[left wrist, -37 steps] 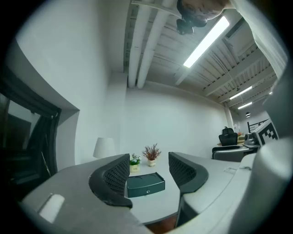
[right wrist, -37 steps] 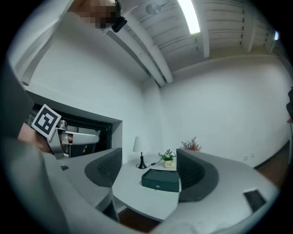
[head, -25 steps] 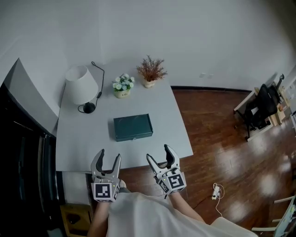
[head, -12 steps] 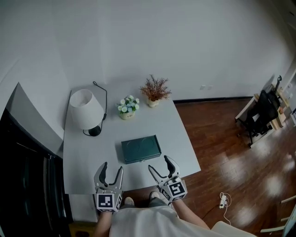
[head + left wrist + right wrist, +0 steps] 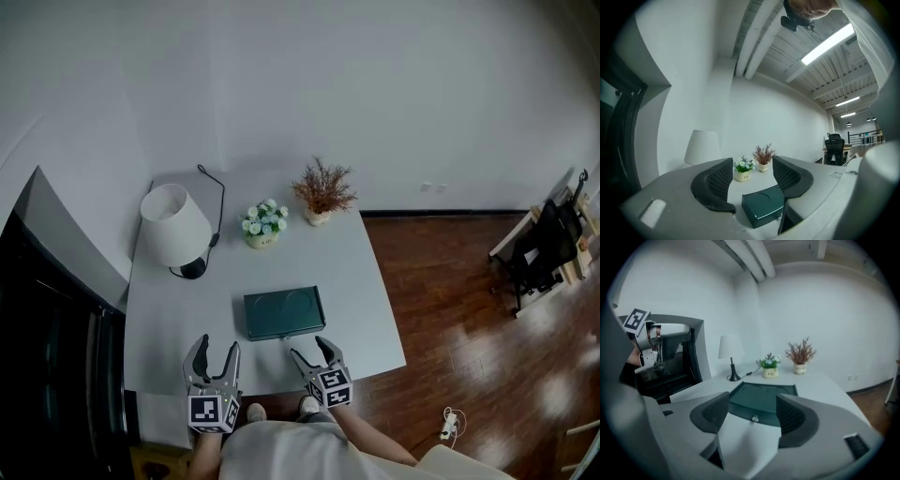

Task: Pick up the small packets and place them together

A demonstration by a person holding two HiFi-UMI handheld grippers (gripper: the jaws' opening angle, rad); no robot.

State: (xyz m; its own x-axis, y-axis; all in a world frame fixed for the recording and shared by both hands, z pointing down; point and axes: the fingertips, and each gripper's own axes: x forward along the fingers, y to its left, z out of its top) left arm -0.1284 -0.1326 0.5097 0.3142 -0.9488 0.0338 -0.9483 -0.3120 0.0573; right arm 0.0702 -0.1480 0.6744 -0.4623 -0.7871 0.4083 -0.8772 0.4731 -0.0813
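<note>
left gripper [image 5: 214, 348]: jaws apart, empty | right gripper [image 5: 309, 349]: apart, just been closing, nothing between | step: likely opening box [image 5: 284, 312]; packets unseen | tip: centre on clasp [image 5: 755, 418], pinch lightly

- We see one table [image 5: 169, 319].
- We count one green box [image 5: 284, 312] on it, on the near side.
- We count one white lamp [image 5: 174, 225], far left.
- We count two pots on the far side: one flower pot [image 5: 263, 225] and one dry brown plant [image 5: 323, 192].
- We count one black chair [image 5: 553, 246], far right.
- We count one white plug strip [image 5: 448, 424] on the floor [image 5: 450, 309], near right.
</note>
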